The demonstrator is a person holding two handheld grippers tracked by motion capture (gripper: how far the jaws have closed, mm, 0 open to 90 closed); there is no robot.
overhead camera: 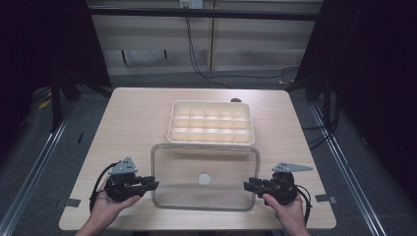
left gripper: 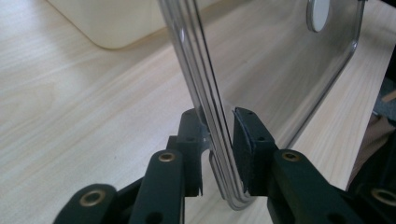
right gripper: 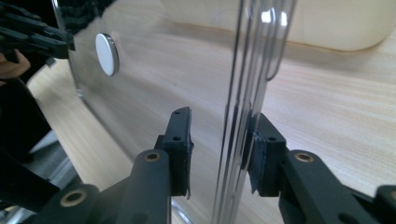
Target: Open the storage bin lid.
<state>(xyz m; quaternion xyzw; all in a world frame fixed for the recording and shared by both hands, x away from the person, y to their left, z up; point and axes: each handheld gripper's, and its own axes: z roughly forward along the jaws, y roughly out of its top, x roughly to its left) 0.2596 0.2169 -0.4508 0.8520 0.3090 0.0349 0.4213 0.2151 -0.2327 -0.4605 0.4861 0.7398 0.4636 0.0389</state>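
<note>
From the high view I see the clear lid [overhead camera: 204, 178] lying flat on the bench [overhead camera: 133, 118], its long axis running left to right between my 2 tongs, just in front of the cream compartment tray [overhead camera: 212, 122]; its far edge lies right against the tray's near wall, though I cannot tell whether they touch; the lid's transparency makes its surface hard to read there, and my forearms are cut off at the bottom edge.

The left tongs [overhead camera: 153, 185] sit at the lid's left short edge; the left gripper view shows what the high view cannot: the lid's rim [left gripper: 219, 140] stands between the jaws, the right pad close against it and a narrow gap on the other side, so I read them as loosened, not clamping.

The right tongs [overhead camera: 247, 185] sit at the right short edge; in the right gripper view the rim [right gripper: 238, 140] lies against 1 pad while the other stands clearly off it; narrow but released. That view also shows the white disc [right gripper: 107, 53] at the lid's centre and the left tongs beyond it.
</note>
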